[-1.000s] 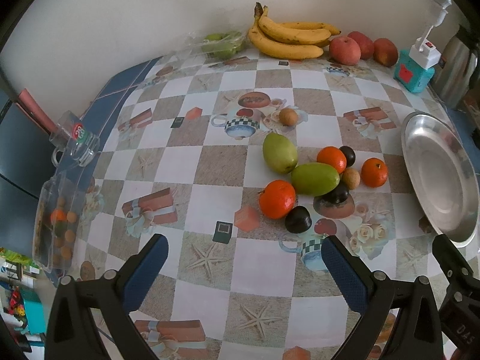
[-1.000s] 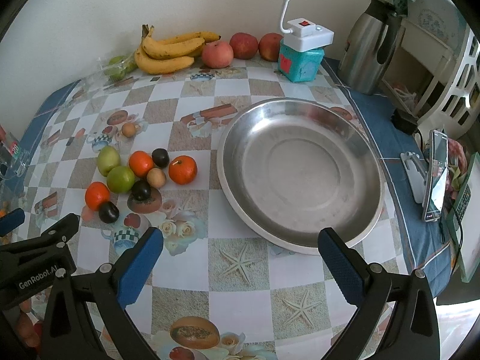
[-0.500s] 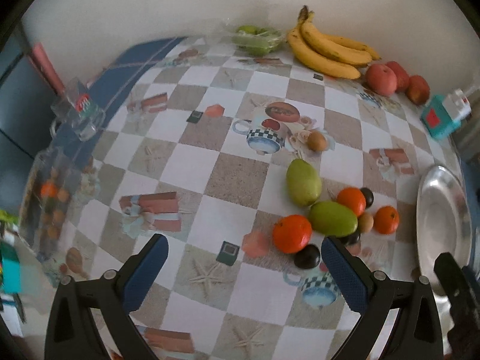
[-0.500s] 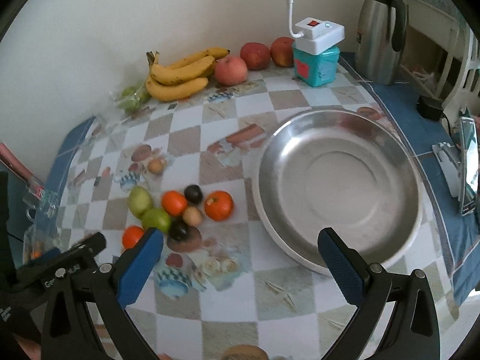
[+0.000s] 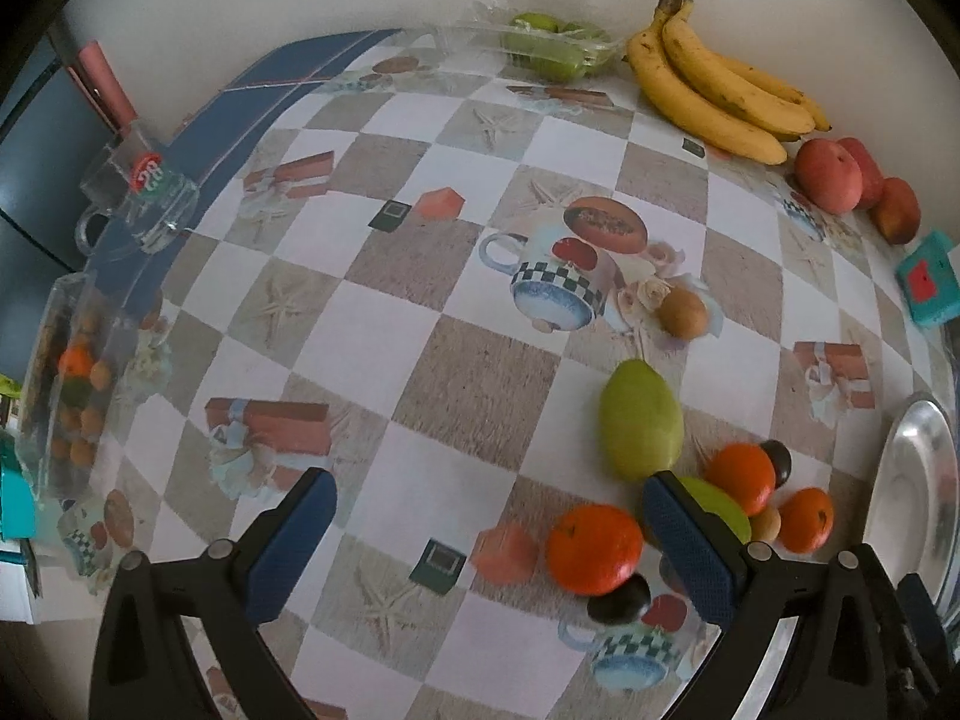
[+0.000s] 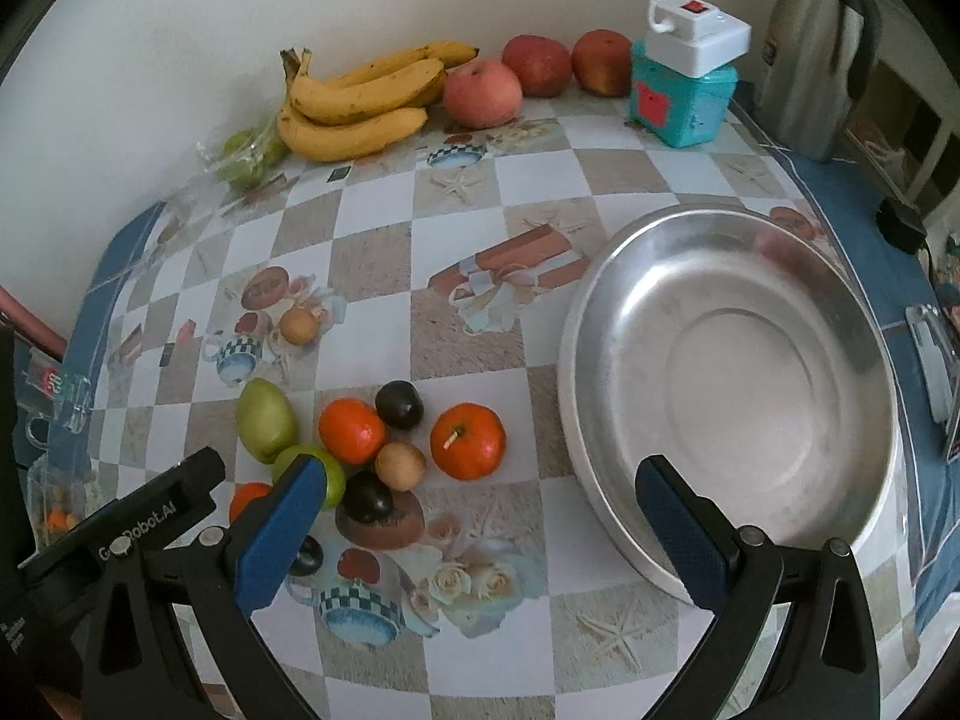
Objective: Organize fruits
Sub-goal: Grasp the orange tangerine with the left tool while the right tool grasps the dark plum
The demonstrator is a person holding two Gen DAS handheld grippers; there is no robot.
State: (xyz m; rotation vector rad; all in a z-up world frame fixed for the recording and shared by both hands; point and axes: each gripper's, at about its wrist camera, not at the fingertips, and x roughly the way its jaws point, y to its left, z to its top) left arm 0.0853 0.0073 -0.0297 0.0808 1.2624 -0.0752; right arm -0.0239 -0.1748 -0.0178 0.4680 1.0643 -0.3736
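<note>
Both tongs are wide open and hold nothing: your left tongs point(image 5: 489, 537) hang over the desk point(image 5: 480, 384) beside the fruit pile point(image 6: 366, 450), your right tongs point(image 6: 480, 531) between pile and empty plate point(image 6: 738, 294). You look to be at the first pick. Next, lower the left tongs round the nearest orange point(image 5: 594, 549), clear of its neighbours.

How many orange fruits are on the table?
3. One lies nearest the metal plate; one sits beside the dark plum; one peeks out behind the right gripper's blue finger. More may be hidden.
</note>
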